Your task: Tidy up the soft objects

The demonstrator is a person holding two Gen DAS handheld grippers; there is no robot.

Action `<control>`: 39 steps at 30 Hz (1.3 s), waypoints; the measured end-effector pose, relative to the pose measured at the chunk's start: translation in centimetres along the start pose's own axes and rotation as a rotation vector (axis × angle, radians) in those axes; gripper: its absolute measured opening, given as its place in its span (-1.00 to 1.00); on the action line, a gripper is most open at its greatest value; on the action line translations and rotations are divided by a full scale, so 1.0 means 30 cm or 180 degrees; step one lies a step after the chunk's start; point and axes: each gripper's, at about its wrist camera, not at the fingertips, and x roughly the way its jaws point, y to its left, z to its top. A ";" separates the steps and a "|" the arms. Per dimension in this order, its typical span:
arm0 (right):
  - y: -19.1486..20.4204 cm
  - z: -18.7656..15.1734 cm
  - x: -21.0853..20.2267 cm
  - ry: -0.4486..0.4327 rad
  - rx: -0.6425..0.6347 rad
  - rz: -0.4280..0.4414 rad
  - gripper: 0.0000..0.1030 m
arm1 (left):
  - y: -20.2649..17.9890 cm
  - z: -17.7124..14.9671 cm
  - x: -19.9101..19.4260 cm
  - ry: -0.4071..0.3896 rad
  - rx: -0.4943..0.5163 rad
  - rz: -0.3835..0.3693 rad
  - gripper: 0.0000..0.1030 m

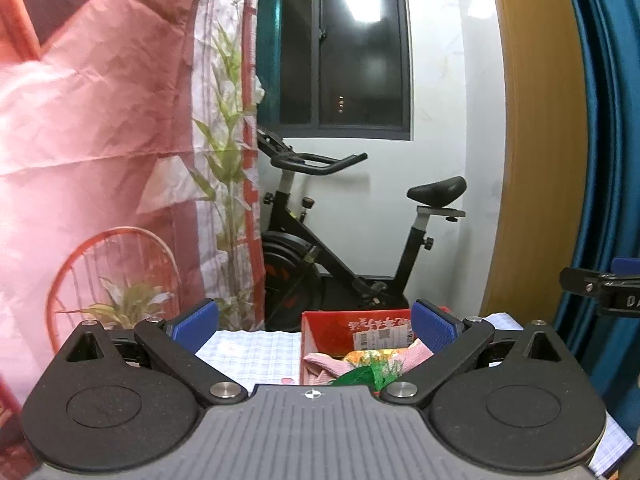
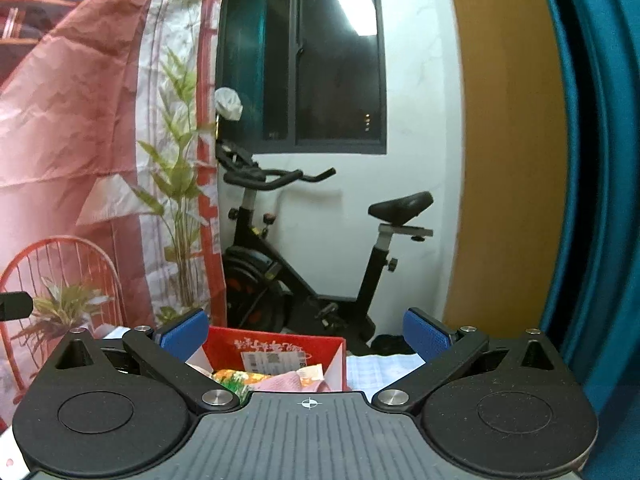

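Both grippers hang level over the bench, looking the same way across it. The left gripper (image 1: 314, 326) has its blue-padded fingers spread wide apart with nothing between them, and the right gripper (image 2: 306, 332) is spread just as wide and just as empty. Under them lies a pale checked cloth (image 1: 256, 354) covering the bench, and on it stands an open red cardboard box (image 1: 320, 324) with a white barcode label on its inner wall. There are the soft things, all sitting inside that box: a folded pink towel-like cloth (image 1: 324, 368) lies at the near side, touching an orange-and-yellow flowered fabric piece (image 1: 370, 358), with a crumpled green item (image 1: 360, 376) just in front of them. From the right wrist view the same box (image 2: 276, 346) sits between the fingers toward the left, pink cloth (image 2: 280, 382) and flowered piece (image 2: 236, 380) showing above the gripper body. Behind the bench stands a black exercise bike (image 1: 344, 240) against a white wall, under a dark window (image 1: 352, 48). A pink printed backdrop sheet (image 1: 100, 120) with bamboo and a red chair hangs at the left, and a teal curtain (image 2: 600, 160) beside a wooden panel (image 2: 500, 140) closes the right.
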 end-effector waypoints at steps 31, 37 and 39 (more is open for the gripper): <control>-0.030 -0.016 -0.131 0.0022 0.0074 -0.0013 0.99 | -0.008 -0.017 -0.050 -0.0027 0.0059 0.0157 1.00; -0.031 -0.012 -0.127 0.0036 0.0081 -0.0002 0.99 | -0.011 -0.019 -0.053 -0.0018 0.0068 0.0157 1.00; -0.031 -0.010 -0.125 0.0038 0.0079 -0.0004 0.99 | -0.010 -0.018 -0.052 -0.0010 0.0060 0.0160 1.00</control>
